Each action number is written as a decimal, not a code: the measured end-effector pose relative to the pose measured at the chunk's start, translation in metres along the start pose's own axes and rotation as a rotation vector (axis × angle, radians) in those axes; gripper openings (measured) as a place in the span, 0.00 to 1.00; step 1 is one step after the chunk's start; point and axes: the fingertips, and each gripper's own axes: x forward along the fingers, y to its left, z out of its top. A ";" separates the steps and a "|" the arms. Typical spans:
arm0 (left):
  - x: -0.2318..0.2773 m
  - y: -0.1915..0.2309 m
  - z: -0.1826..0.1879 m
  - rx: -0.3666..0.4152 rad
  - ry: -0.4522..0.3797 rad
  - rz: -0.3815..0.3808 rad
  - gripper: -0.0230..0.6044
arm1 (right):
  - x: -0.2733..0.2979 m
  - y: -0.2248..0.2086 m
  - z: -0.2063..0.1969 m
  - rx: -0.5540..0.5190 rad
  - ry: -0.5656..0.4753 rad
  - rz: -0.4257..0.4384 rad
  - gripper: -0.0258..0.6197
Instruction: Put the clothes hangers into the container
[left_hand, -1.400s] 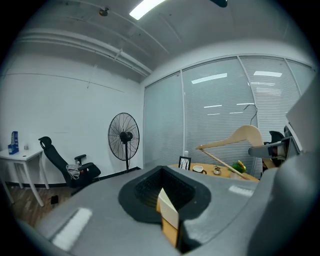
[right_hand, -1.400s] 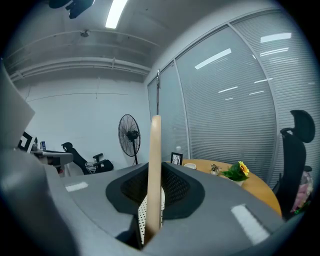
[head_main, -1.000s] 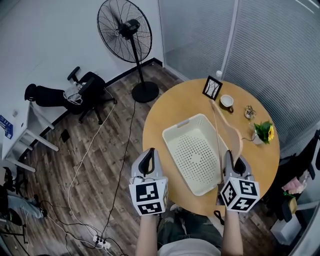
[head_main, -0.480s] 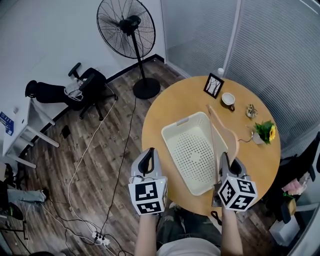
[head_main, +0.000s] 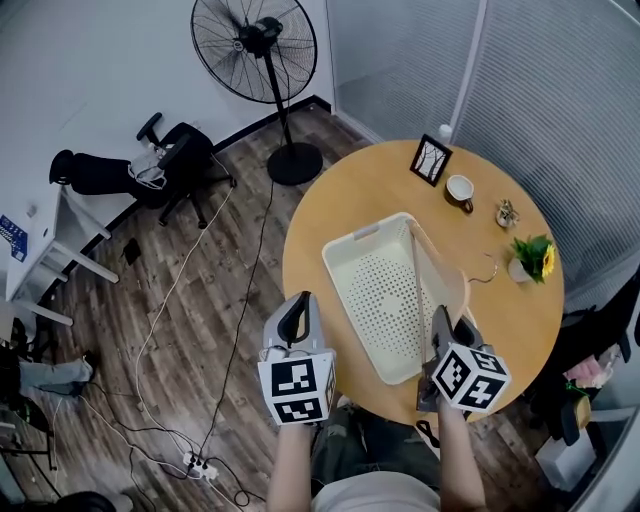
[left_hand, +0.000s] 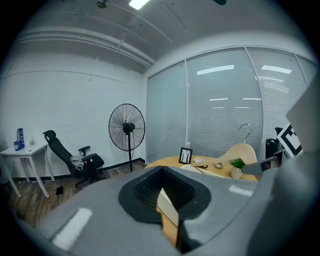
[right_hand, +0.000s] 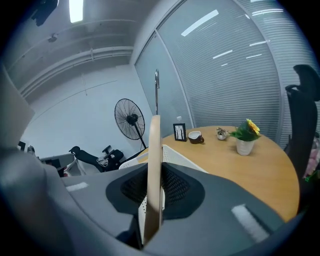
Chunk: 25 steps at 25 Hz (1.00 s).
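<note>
Your right gripper is pinching one end of the wooden hanger at the worktop's near edge. The rest of it stretches out over the right rim of the white basket, hook pointing toward the right edge. Can't tell if it touches the rim. Your left gripper is pressed together on nothing, off the near-left edge, over the floor.

We see a clothes hanger of pale, smooth wood with a shiny metal hook. The container looks like matt cream plastic, its bottom perforated. The round table is smooth wood with a soft sheen; the floor is dark wood planking.
</note>
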 end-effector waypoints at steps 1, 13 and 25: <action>0.000 0.000 -0.001 0.001 0.003 0.000 0.04 | 0.001 0.000 -0.003 0.009 0.008 0.000 0.16; -0.001 0.010 -0.015 -0.011 0.036 0.018 0.04 | 0.028 -0.004 -0.039 0.134 0.093 0.010 0.16; -0.002 0.020 -0.029 -0.027 0.064 0.041 0.04 | 0.048 -0.008 -0.045 0.217 0.117 -0.016 0.16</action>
